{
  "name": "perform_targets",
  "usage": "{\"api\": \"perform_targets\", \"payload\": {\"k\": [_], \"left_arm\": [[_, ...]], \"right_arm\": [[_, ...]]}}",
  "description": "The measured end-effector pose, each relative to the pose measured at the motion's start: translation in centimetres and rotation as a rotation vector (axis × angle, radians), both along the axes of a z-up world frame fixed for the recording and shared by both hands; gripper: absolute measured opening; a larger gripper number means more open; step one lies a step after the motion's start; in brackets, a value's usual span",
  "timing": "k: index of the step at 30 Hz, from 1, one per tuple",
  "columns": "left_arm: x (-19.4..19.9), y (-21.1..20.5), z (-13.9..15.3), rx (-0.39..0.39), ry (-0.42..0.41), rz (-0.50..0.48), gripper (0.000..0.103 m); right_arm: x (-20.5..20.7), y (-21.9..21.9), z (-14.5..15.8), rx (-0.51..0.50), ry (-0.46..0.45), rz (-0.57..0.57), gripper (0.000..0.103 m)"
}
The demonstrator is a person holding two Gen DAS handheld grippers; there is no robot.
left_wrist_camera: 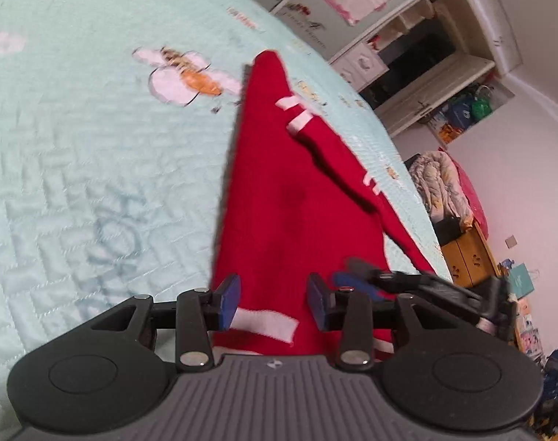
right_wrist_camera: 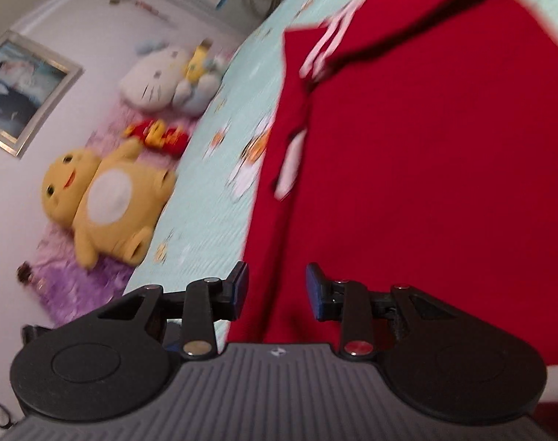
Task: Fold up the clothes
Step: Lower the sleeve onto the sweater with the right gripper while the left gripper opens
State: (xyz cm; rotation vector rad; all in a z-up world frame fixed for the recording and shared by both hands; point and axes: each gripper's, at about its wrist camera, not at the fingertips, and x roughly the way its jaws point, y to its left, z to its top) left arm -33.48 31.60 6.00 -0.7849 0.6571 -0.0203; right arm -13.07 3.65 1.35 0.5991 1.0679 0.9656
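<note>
Work surface: pale green quilted bedspread [left_wrist_camera: 76, 169] printed with bee motifs; it fills the left wrist view from 9 to 12 o'clock.
Task item: red garment [left_wrist_camera: 279, 198] with white stripes, lying flat on the bedspread. In the left wrist view it runs from the frame centre toward 1 o'clock. In the right wrist view the same garment [right_wrist_camera: 425, 169] covers the frame from 12 to 5 o'clock.
Garment detail: a sleeve or folded layer with white bands lies across the body of the garment; a white band sits just ahead of the left gripper.
Left gripper [left_wrist_camera: 275, 301]: at 6 o'clock in its own view, over the near edge of the garment. Jaws apart; red fabric shows through the gap; the blue pads do not press on it.
Right gripper [right_wrist_camera: 277, 290]: at 6 o'clock in its own view, over the garment's left edge. Jaws apart; nothing is clamped. It also appears, blurred, at 4 o'clock in the left wrist view.
Background, right wrist view: yellow plush toy [right_wrist_camera: 106, 198] at 9 o'clock, white plush toy [right_wrist_camera: 157, 81] at 10 o'clock, framed picture [right_wrist_camera: 25, 92] on the wall.
Background, left wrist view: white shelving [left_wrist_camera: 425, 55] at 1 o'clock.
</note>
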Motion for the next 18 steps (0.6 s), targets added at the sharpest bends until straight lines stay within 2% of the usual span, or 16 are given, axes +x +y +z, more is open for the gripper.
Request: {"api": "perform_targets", "payload": {"k": [3,6,7,8,9,15,18], "left_arm": [[0.1,0.4,0.0,0.008,-0.017,0.0,0.047],[0.1,0.8,-0.8,-0.027,-0.009,0.011,0.048],[0.2,1.0,-1.0,-0.037,-0.005,0.014,0.048],[0.2,1.0,-1.3,-0.043,-0.002,0.015,0.048],[0.2,1.0,-1.4,-0.044,0.001,0.013,0.048],[0.6,1.1,-1.7,-0.037,0.009,0.002,0.049],[0.8,0.7,-1.8,-0.01,0.022,-0.007,0.049]], "right_arm": [[-0.7,2.7,-0.6,-0.005,0.036,0.046,0.035],[-1.9,5.1,-0.6,-0.053,0.002,0.123,0.033],[-2.3,5.4,-0.5,-0.073,-0.027,0.142,0.03],[-2.6,5.6,-0.4,-0.093,-0.057,0.16,0.014],[-2.6,5.5,-0.2,-0.09,-0.063,0.16,0.009],[-1.8,3.6,0.9,-0.053,-0.098,0.105,0.008],[-1.4,3.5,-1.0,-0.078,-0.042,0.1,0.008]]}}
